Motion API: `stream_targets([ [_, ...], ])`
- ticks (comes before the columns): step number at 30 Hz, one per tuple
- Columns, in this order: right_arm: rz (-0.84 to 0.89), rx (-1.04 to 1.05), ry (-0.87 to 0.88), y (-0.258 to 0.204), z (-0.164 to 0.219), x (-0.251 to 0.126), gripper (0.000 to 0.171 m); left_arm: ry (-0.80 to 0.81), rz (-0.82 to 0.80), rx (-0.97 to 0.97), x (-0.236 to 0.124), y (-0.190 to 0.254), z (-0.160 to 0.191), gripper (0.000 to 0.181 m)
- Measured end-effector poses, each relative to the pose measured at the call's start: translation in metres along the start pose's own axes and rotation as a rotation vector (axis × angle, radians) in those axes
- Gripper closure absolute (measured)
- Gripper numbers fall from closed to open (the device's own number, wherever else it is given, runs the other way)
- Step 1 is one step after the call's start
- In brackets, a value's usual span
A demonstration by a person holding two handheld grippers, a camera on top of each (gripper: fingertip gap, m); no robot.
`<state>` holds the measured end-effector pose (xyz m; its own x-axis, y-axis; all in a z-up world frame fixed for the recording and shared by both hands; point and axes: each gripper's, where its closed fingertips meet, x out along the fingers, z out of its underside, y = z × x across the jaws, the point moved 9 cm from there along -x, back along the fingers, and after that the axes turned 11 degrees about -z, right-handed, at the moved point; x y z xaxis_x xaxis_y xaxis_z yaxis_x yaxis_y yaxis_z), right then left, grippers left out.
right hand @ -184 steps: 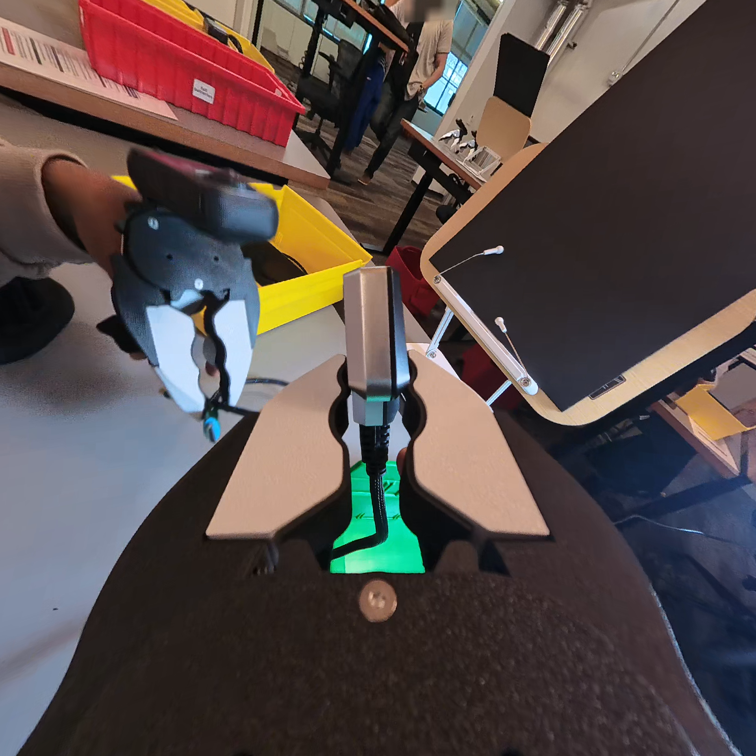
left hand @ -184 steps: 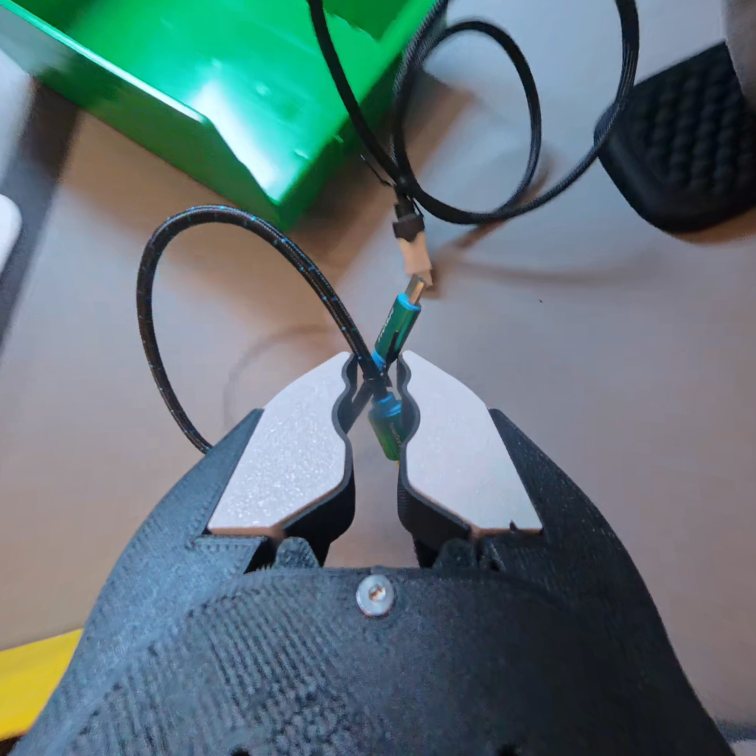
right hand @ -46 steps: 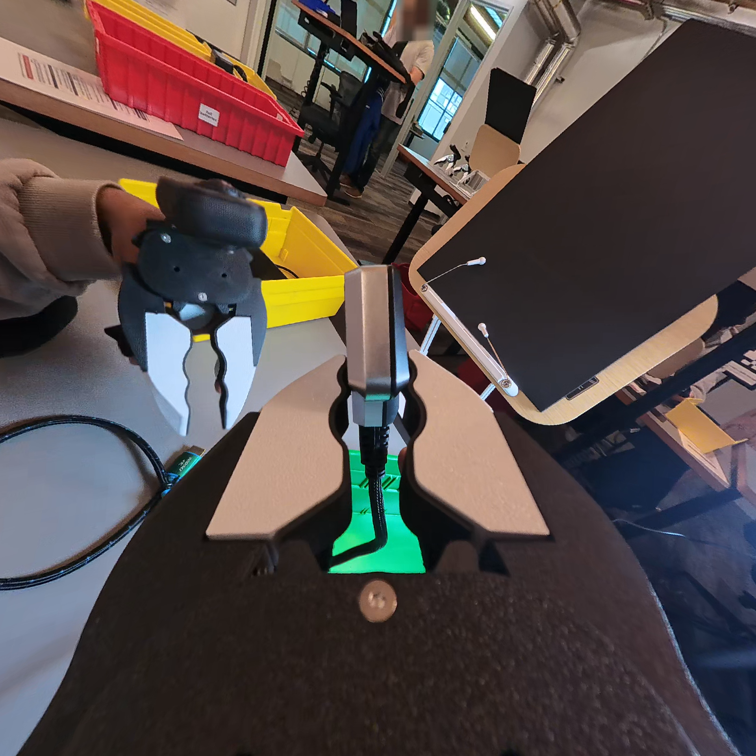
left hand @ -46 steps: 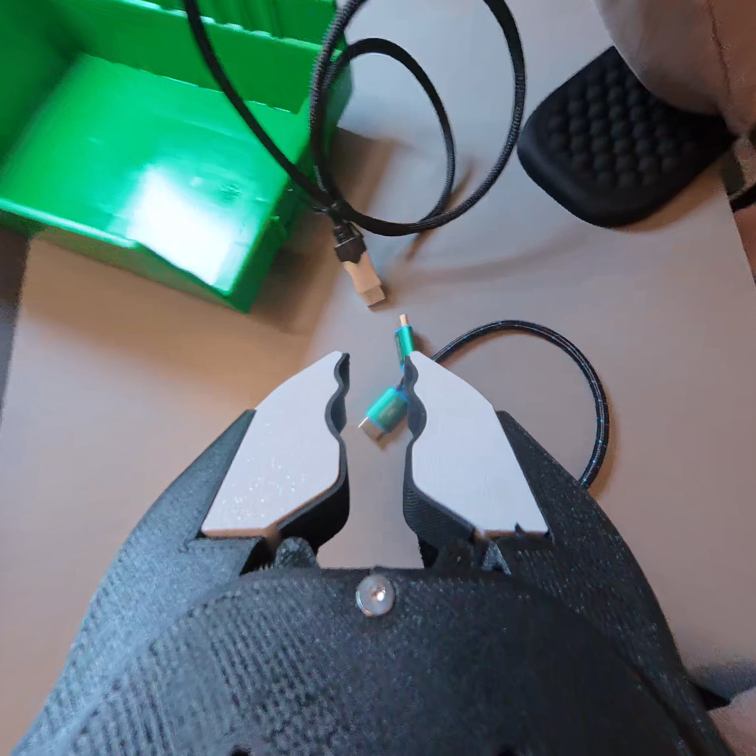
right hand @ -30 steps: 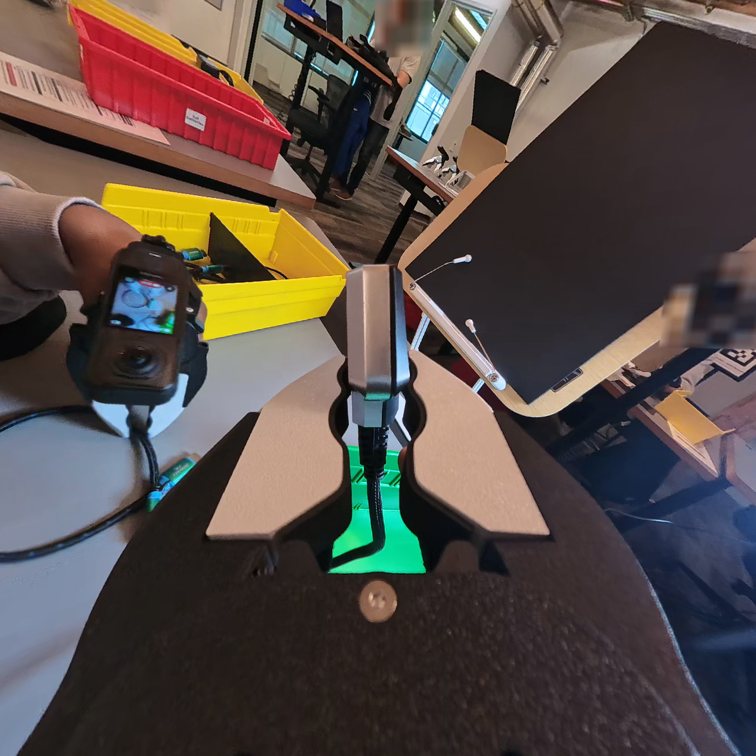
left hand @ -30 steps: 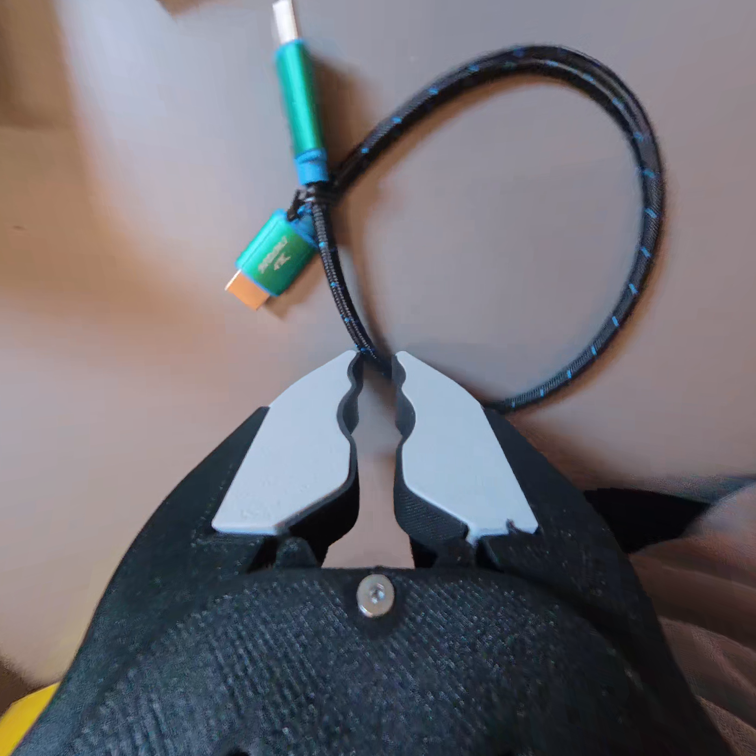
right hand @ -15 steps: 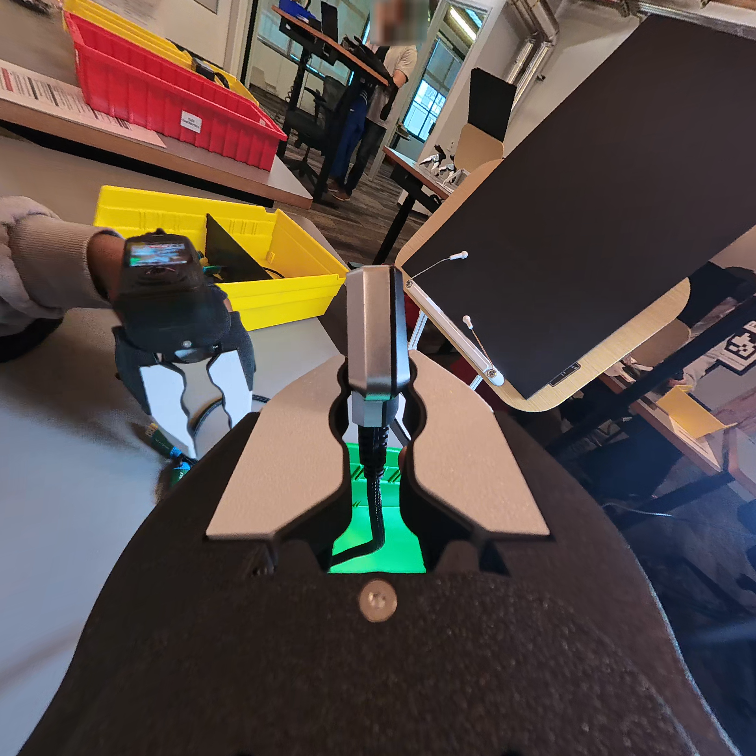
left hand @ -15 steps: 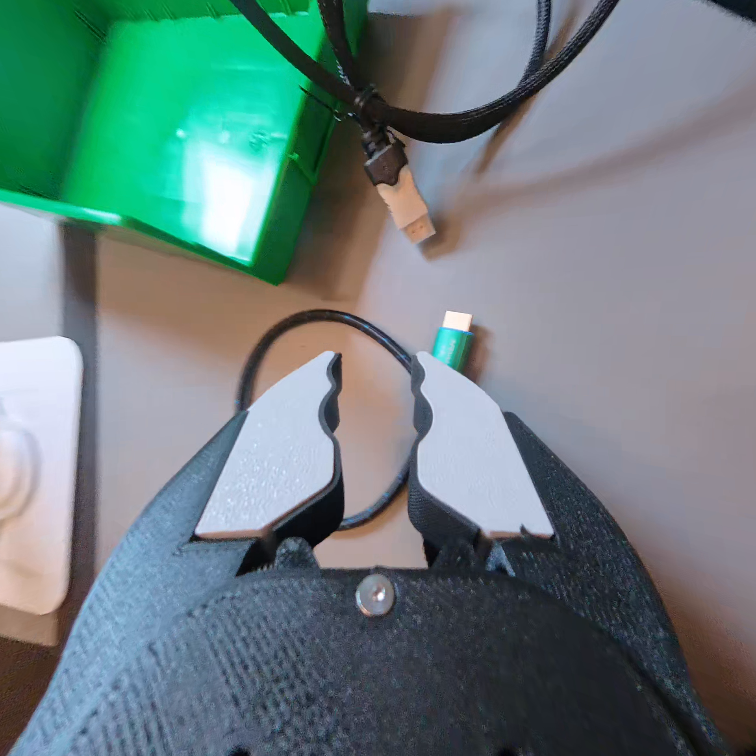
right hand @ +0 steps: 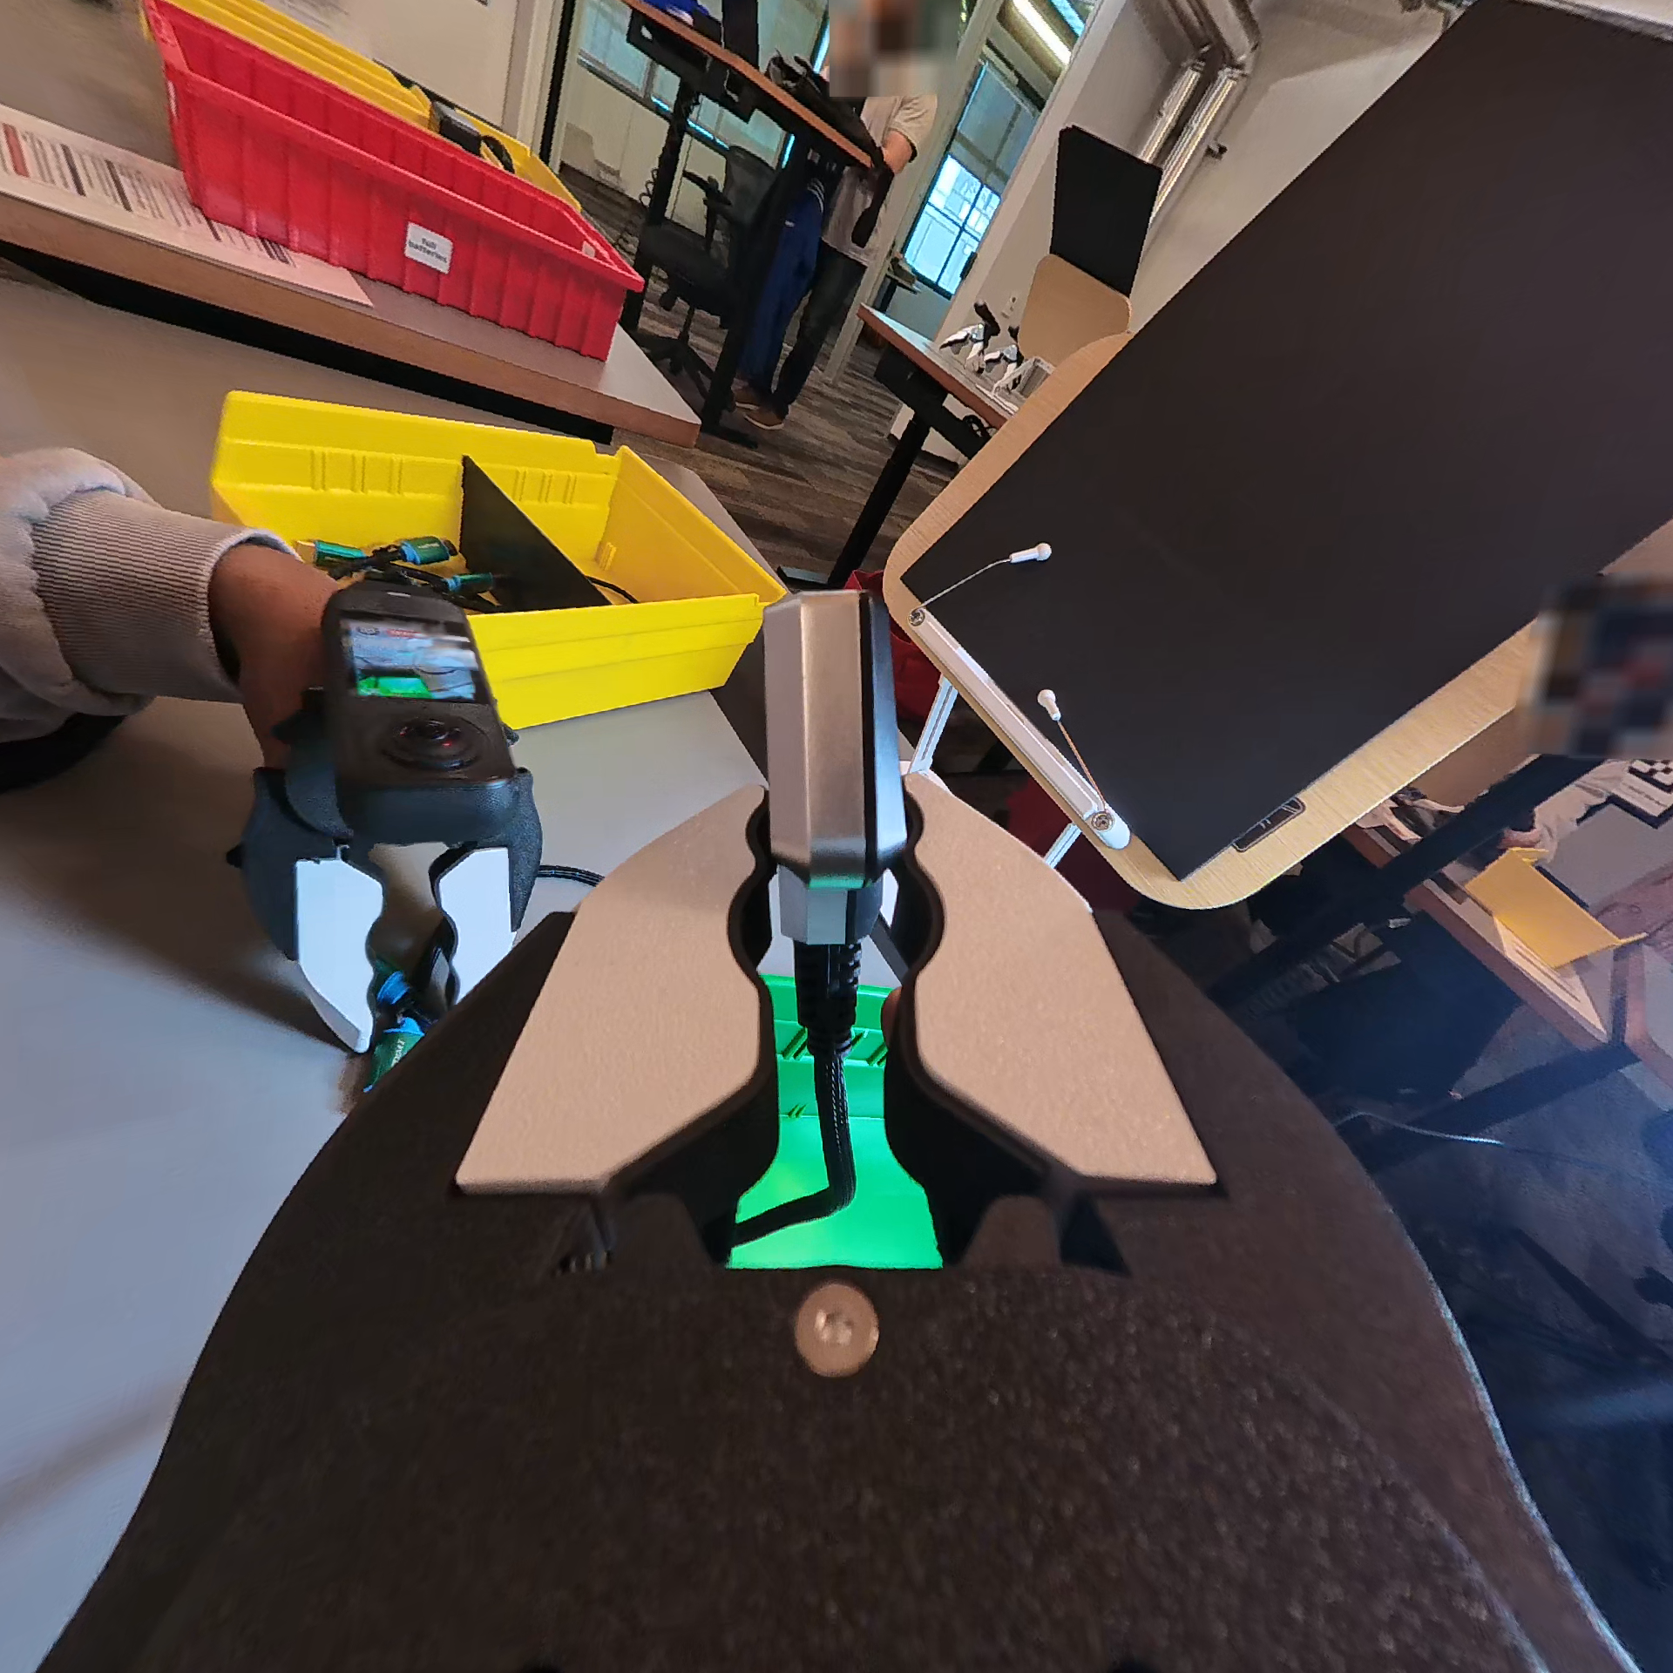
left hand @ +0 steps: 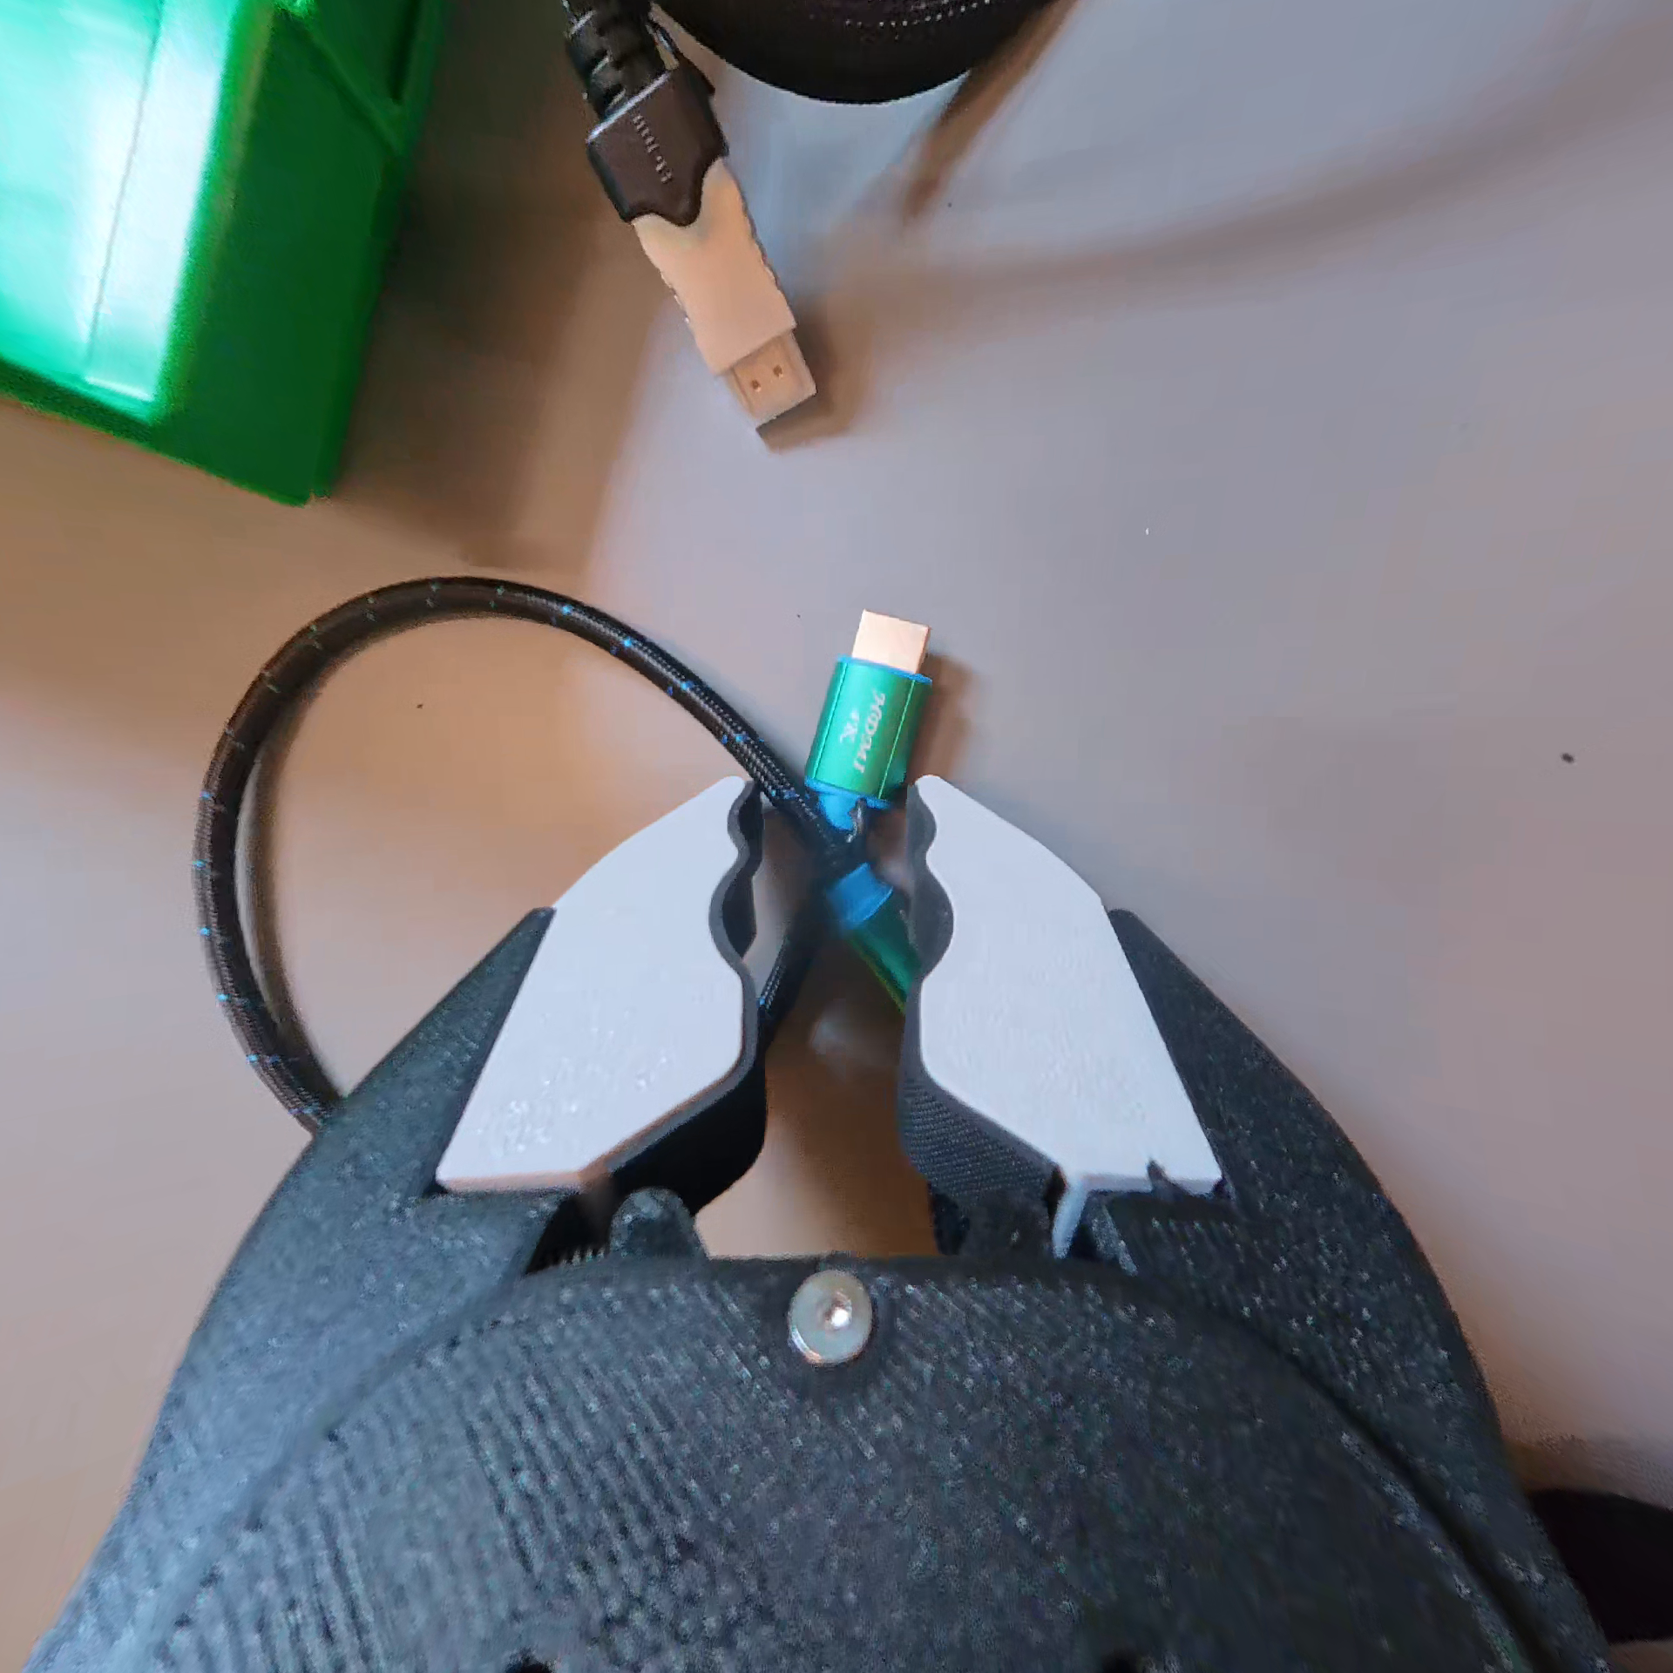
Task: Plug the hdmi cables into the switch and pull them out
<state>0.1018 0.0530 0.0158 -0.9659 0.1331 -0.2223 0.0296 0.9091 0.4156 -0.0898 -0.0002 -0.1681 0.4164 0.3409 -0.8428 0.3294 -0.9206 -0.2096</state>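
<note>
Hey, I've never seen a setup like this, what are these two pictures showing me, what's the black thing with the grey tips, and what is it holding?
No robot arm here: a person holds a two-finger tool in each hand, and each tool carries a camera looking along its fingers.

The left wrist view looks down at a grey table. The left tool is open around a short braided cable with green plugs, where its two ends cross; whether the fingers touch it is unclear. Farther off lie a silver-tipped plug on a black cable and the corner of a green bin.

The right wrist view looks across the room. The right tool is shut on the switch, a small grey box held upright with a black cable hanging from it. The left tool also shows there, beside a yellow bin.
</note>
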Motion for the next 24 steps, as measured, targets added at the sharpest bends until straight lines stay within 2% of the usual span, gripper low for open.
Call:
stream_targets([
  [5,-0.006,-0.001,-0.004,-0.001,0.001,0.003,0.148,-0.002,0.043,-0.042,0.000,0.000,0.002,0.154],
  [11,-0.014,-0.003,-0.022,-0.003,0.002,0.008,0.148,-0.040,0.016,0.106,-0.003,0.005,-0.003,0.160],
  [13,-0.010,-0.009,-0.024,-0.003,0.002,0.006,0.148,-0.048,-0.082,0.130,-0.005,-0.003,0.000,0.162],
  [16,0.005,-0.011,-0.014,0.000,0.001,0.001,0.148,-0.002,-0.247,0.065,-0.019,-0.024,0.003,0.164],
  [21,0.034,-0.008,-0.005,0.004,0.005,-0.002,0.148,0.128,-0.635,-0.075,-0.070,-0.057,0.000,0.164],
  [24,0.048,-0.060,-0.037,0.001,0.009,0.006,0.149,0.160,-0.748,-0.110,-0.099,-0.060,-0.003,0.164],
])
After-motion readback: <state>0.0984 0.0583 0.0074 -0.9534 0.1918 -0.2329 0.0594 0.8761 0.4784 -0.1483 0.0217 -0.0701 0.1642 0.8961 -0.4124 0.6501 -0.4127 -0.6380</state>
